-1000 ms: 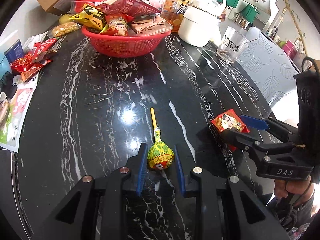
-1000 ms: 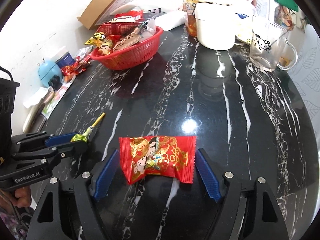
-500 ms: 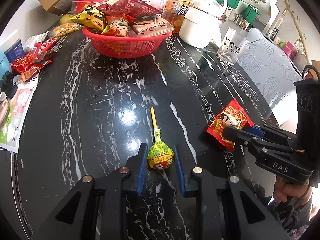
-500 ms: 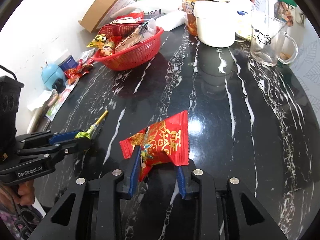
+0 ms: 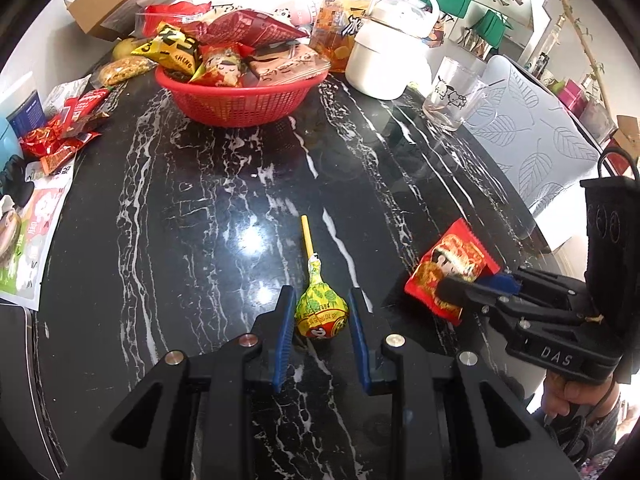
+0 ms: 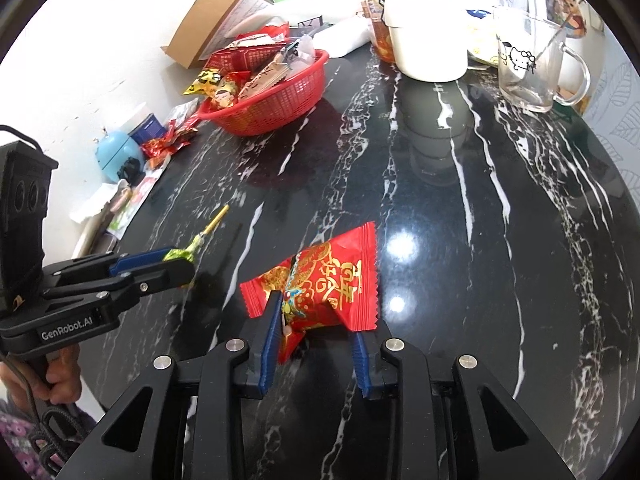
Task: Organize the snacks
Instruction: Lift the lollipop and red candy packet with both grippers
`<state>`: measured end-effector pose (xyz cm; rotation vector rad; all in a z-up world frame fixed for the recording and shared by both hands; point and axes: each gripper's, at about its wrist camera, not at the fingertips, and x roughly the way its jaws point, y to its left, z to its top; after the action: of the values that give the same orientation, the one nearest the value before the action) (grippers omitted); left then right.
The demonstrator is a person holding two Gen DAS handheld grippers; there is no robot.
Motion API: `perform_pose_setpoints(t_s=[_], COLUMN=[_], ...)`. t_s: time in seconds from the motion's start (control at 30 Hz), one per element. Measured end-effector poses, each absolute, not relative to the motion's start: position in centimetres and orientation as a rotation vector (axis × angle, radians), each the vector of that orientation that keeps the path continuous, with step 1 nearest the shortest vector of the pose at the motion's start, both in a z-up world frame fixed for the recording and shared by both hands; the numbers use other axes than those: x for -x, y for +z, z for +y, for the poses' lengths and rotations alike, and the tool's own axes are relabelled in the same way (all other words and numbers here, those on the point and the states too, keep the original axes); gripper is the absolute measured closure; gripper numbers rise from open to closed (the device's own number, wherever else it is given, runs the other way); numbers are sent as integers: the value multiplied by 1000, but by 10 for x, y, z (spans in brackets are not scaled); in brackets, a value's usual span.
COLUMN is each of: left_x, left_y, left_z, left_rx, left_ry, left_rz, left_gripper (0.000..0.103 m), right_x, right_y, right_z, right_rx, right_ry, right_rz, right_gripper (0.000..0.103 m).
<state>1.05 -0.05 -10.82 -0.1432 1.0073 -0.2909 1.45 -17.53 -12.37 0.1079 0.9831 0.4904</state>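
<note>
A lollipop in a yellow-green wrapper lies on the black marble table, its yellow stick pointing away. My left gripper is shut on its wrapped head. To the right, my right gripper is shut on a red snack packet. In the right wrist view the packet is crumpled between the blue pads, one corner sticking up, with the right gripper low over the table. The left gripper shows at the left there. A red basket full of snacks stands at the far side.
A white lidded pot and a glass mug stand right of the basket. Loose red packets and papers lie along the left edge. A cardboard box sits behind the basket. A grey chair stands past the right edge.
My right gripper's jaws came together on the red packet, which was lying flat and is now crumpled and tipped up. The left gripper and the lollipop stayed put.
</note>
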Motion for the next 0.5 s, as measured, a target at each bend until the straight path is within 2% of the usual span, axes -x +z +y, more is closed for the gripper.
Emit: perform_pose_setpoints(t_s=[0.5], left_x=[-13], left_y=[-120], left_z=[-5], left_rx=[101], left_ry=[-283], left_rz=[1052], left_gripper=[77], right_x=[-11], right_y=[-124], right_z=[-175], right_rx=[-121], right_ry=[512], right_rz=[992], right_gripper=[73])
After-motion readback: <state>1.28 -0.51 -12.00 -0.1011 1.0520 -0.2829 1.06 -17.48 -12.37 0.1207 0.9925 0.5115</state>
